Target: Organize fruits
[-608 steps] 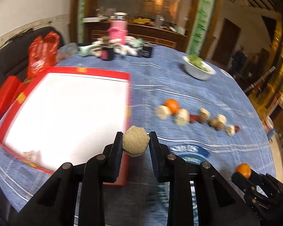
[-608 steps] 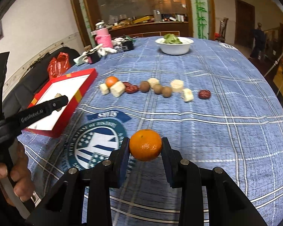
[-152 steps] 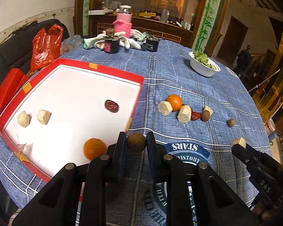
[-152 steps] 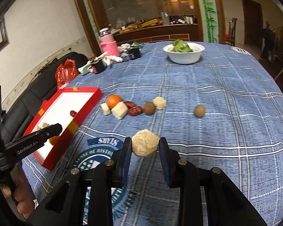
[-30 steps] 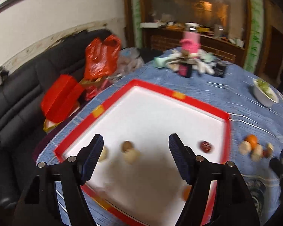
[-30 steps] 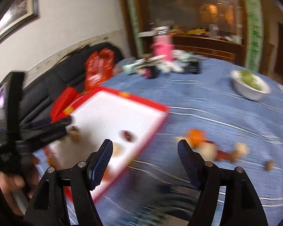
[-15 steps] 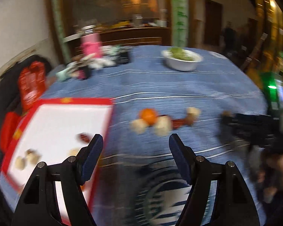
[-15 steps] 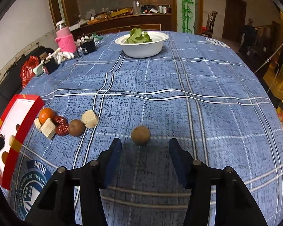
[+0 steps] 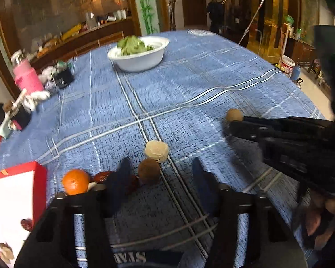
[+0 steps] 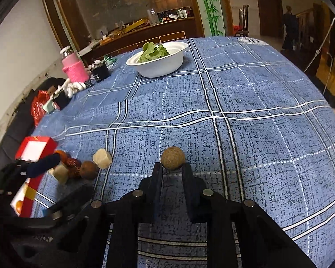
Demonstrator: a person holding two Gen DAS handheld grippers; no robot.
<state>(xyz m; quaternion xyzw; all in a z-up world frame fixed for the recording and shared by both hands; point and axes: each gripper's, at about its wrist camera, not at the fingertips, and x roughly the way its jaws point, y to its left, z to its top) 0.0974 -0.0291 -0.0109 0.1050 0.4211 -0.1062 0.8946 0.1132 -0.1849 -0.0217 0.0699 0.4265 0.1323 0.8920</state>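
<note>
Where it lay free, brown ball (image 10: 172,158) sits gripped.

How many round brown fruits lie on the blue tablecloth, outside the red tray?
2: the lone fruit gripped by the right tongs; the darker fruit beside the pale chunk. More may be hidden.

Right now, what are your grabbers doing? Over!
Right hand-held gripper shut on round brown fruit. Left hand-held gripper closing around another brown fruit, pads apart. Nothing blocking.
</note>
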